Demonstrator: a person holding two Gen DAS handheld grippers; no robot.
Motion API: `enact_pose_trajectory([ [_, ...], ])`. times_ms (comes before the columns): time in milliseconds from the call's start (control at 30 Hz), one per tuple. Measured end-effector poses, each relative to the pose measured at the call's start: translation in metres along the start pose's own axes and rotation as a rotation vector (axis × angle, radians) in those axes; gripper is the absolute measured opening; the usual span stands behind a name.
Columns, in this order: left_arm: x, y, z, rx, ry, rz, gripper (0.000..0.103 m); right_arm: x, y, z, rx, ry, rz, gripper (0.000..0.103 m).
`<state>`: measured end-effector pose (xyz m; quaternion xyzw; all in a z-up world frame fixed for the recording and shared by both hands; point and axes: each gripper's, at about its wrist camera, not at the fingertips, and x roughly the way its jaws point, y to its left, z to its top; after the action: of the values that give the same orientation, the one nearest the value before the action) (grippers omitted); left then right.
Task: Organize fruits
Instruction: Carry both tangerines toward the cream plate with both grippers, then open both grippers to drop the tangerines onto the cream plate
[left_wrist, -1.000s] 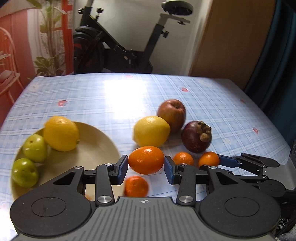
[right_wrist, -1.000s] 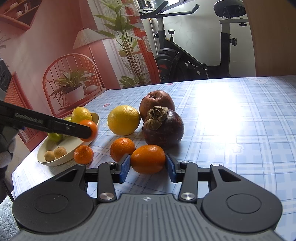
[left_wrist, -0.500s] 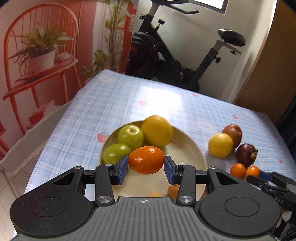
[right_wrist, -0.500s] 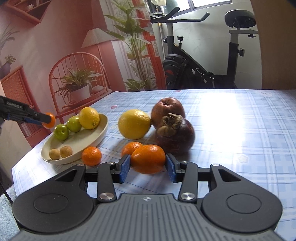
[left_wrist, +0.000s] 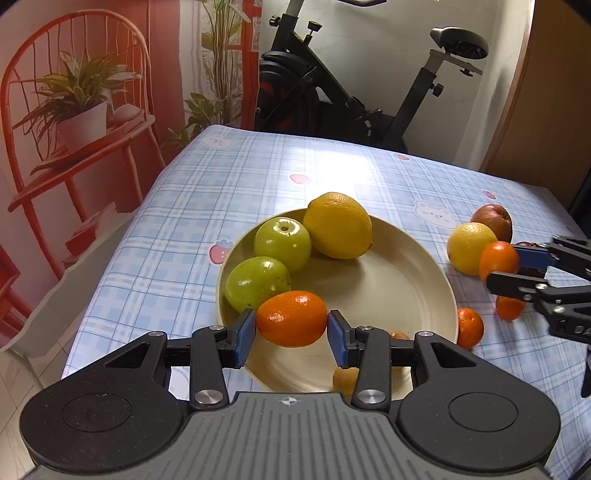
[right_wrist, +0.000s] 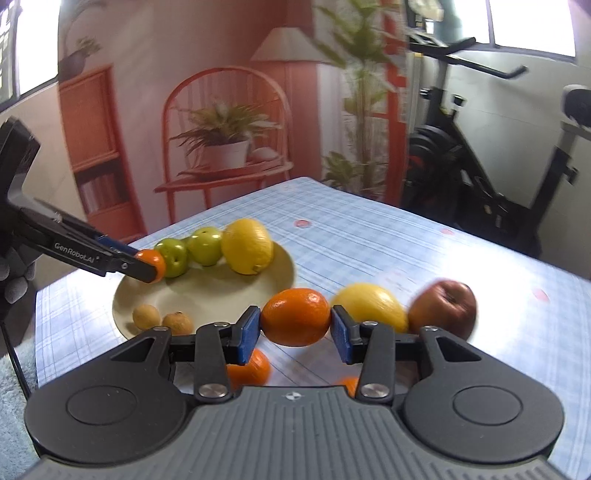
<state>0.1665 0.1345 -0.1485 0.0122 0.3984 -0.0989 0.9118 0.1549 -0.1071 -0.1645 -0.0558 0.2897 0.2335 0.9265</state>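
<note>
Both tongs grip oranges; green apples (left_wrist: 269, 258), lemon (left_wrist: 340, 225) crowd plate (left_wrist: 406, 280).

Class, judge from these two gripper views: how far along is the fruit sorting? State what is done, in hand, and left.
Done: the plate holds two green apples, a lemon and two small brown fruits.
In hand: the left gripper holds an orange over the plate; the right gripper holds another orange.
Left on the table: a second lemon, a red apple, two small oranges.
</note>
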Motion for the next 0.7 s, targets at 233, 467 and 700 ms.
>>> enact_pose_trajectory([
  [233, 0.002, -0.002, -0.004, 0.034, 0.02, -0.001, 0.045, 0.058, 0.015, 0.02, -0.112, 0.074, 0.028, 0.044],
  [467, 0.002, 0.006, -0.006, 0.01, 0.022, -0.003, 0.045, 0.095, 0.016, 0.026, -0.146, 0.129, 0.016, 0.044],
  [700, 0.004, 0.005, -0.007, 0.018, 0.026, -0.004, 0.045, 0.107, 0.021, 0.024, -0.173, 0.143, 0.007, 0.045],
])
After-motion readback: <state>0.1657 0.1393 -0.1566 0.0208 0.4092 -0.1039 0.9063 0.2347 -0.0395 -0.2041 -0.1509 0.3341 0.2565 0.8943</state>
